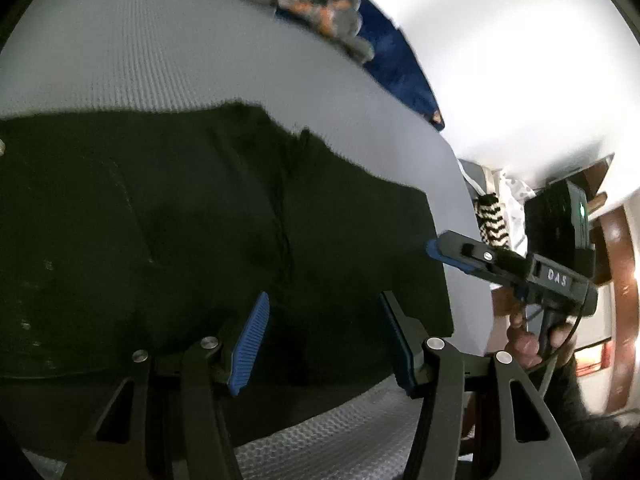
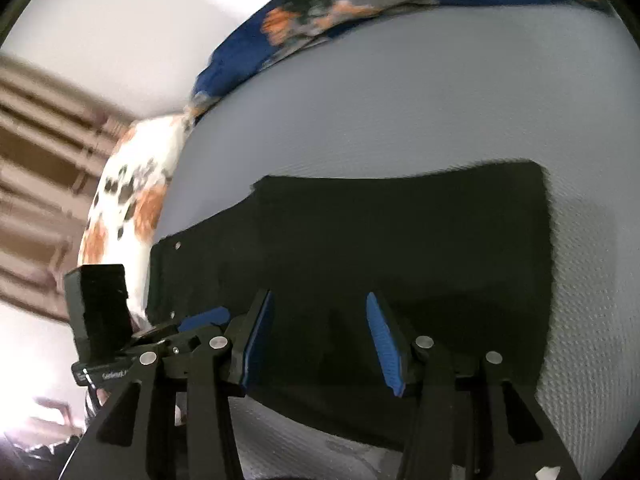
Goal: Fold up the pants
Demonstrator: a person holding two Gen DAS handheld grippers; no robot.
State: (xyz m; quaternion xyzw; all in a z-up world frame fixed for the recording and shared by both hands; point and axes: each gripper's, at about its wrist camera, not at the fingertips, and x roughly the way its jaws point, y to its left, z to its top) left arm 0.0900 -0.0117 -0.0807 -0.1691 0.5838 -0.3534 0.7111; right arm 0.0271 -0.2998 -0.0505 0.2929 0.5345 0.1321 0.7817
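The black pants [image 1: 200, 220] lie folded flat on a grey textured bed cover [image 1: 140, 60]. In the right wrist view the pants [image 2: 380, 232] form a wide dark rectangle. My left gripper [image 1: 324, 344] is open and empty, just above the near part of the pants. My right gripper [image 2: 316, 344] is open and empty over the near edge of the pants. The right gripper also shows in the left wrist view [image 1: 436, 250] at the pants' right edge. The left gripper shows in the right wrist view [image 2: 200, 318] at the left.
A blue and orange patterned blanket [image 2: 320, 12] lies at the far side of the bed cover [image 2: 400, 112]. A white and orange pillow [image 2: 132, 200] sits at the left. A white wall [image 1: 520, 60] and dark furniture [image 1: 560, 220] stand beyond the bed's right edge.
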